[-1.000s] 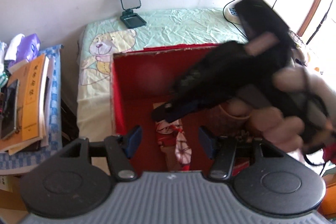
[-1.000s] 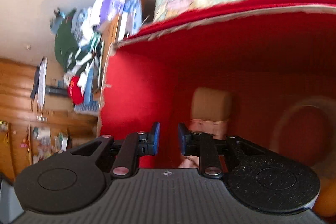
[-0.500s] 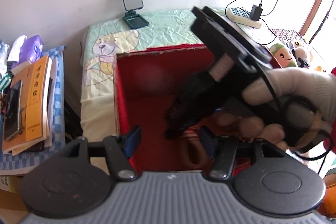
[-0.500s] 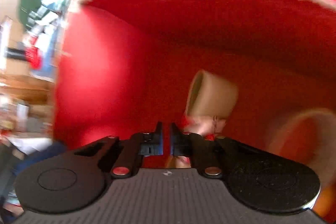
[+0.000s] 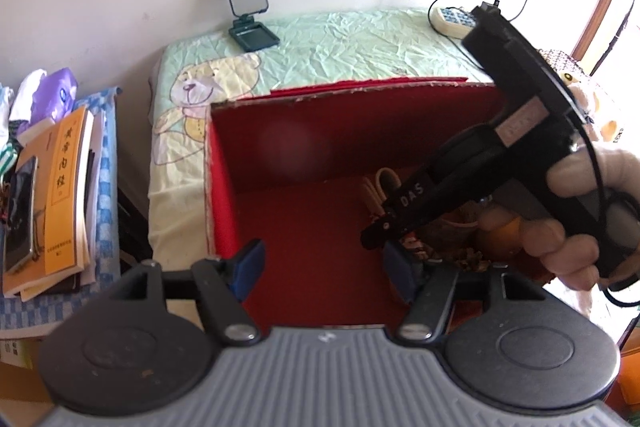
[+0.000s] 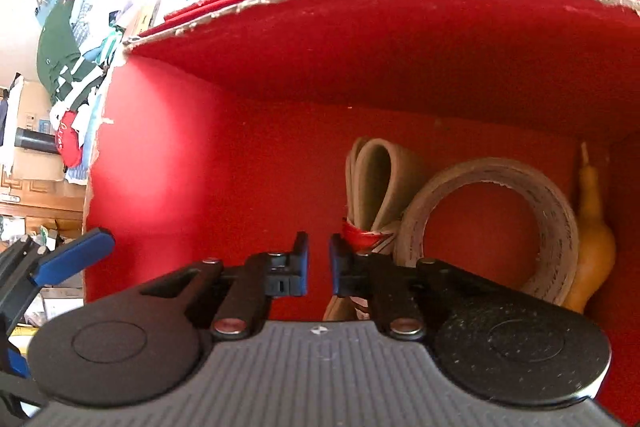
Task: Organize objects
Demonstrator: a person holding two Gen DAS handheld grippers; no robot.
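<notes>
A red box (image 5: 224, 187) stands open on the bed, its inner wall (image 6: 168, 167) filling the right wrist view. Inside, at the right, a folded beige strap bundle (image 6: 372, 183) with a red band leans beside a tape roll (image 6: 492, 227) and a yellow gourd (image 6: 592, 239). My right gripper (image 6: 318, 259) is shut and holds nothing, its tips just left of the bundle. In the left wrist view the right gripper (image 5: 374, 237) reaches down into the box beside the bundle (image 5: 380, 187). My left gripper (image 5: 322, 261) hovers over the box's near side, jaws opening with nothing between them.
A stack of books (image 5: 64, 195) lies on a blue checked surface left of the bed. A phone stand (image 5: 248, 15) and a power strip (image 5: 452, 19) sit on the bear-print sheet (image 5: 320, 43). Clothes (image 6: 68, 59) pile up at the left.
The right gripper's jaws closed and it dipped deeper into the box. The strap bundle went from the box's middle to the right, beside the tape roll. The left jaws widened.
</notes>
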